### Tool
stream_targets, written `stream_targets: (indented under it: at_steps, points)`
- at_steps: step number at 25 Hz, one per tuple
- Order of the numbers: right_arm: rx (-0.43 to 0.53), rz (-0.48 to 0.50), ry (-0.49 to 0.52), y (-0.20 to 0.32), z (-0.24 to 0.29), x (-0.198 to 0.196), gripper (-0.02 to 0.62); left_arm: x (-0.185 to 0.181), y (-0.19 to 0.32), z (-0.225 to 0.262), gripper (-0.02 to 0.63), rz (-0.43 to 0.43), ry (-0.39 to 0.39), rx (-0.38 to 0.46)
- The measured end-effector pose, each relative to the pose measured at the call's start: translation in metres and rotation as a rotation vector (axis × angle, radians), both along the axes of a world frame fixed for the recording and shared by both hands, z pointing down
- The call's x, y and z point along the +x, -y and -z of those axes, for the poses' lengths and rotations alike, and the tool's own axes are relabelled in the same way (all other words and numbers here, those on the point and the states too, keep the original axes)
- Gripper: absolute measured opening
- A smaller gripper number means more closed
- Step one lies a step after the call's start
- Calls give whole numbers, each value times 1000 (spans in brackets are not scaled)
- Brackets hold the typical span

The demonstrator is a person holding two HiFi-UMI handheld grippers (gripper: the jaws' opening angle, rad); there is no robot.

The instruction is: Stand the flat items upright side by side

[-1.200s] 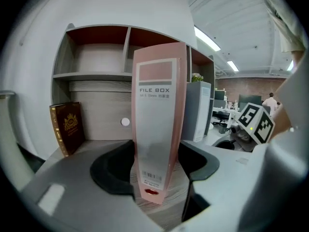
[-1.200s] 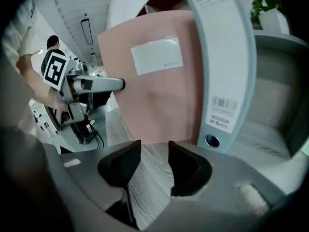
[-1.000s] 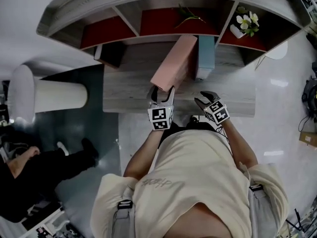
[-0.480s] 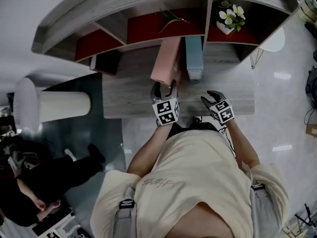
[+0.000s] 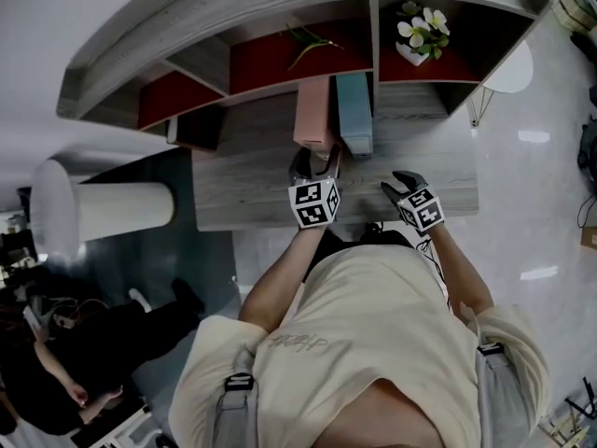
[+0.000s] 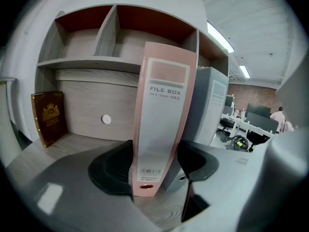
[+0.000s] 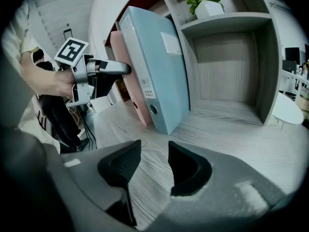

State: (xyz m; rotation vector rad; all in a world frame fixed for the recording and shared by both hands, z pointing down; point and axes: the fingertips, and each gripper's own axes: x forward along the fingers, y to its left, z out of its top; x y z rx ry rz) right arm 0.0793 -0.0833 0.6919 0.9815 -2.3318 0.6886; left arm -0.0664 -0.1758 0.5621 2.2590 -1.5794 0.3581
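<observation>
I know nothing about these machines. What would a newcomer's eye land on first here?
A pink file box stands upright on the desk, and the left gripper is closed on its spine near the bottom. Close beside it, on the person's right, stands a light blue file box. The right gripper hangs empty over the bare desk, its fingers apart.

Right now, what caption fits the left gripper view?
Left hand-held gripper, jaws just tightened, holds the pink file box upright beside a second box.
</observation>
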Motion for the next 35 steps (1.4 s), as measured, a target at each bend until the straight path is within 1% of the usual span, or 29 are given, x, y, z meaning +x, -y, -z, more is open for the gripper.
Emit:
stream_targets:
  at_steps: [3, 5, 7, 11, 17, 19, 21, 23, 25, 28, 31, 35]
  points:
    - [-6, -4, 3, 1, -2, 2, 179, 4, 1, -1, 311, -32, -40, -6]
    - [-8, -3, 2, 1, -4, 2, 179, 7, 3, -1, 312, -44, -48, -13]
    - [-14, -4, 6, 2, -5, 2, 179, 11, 5, -1, 327, -60, -56, -18]
    - [-29, 8, 15, 0, -9, -3, 179, 14, 9, -1, 347, -58, -90, -24]
    - [-44, 29, 26, -4, -9, -12, 179, 15, 5, 3, 351, -124, -121, -53]
    - [-47, 36, 25, -6, -9, -13, 179, 15, 1, 6, 353, -148, -131, -51]
    - [-47, 36, 19, -7, -9, -12, 179, 13, -3, 10, 337, -163, -134, -40]
    - [-45, 24, 16, -7, -7, -11, 179, 12, -7, 14, 319, -177, -147, -33]
    - [-36, 4, 17, -6, -4, -10, 179, 12, -12, 18, 319, -200, -163, -29]
    - [-17, -48, 19, -3, 5, -9, 179, 8, -19, 24, 294, -234, -170, -15]
    - [-7, -117, 54, -5, 21, -12, 179, -1, -33, 30, 285, -270, -164, -9]
    - [44, -164, 106, -8, 59, -20, 179, -13, -55, 38, 273, -321, -152, -2]
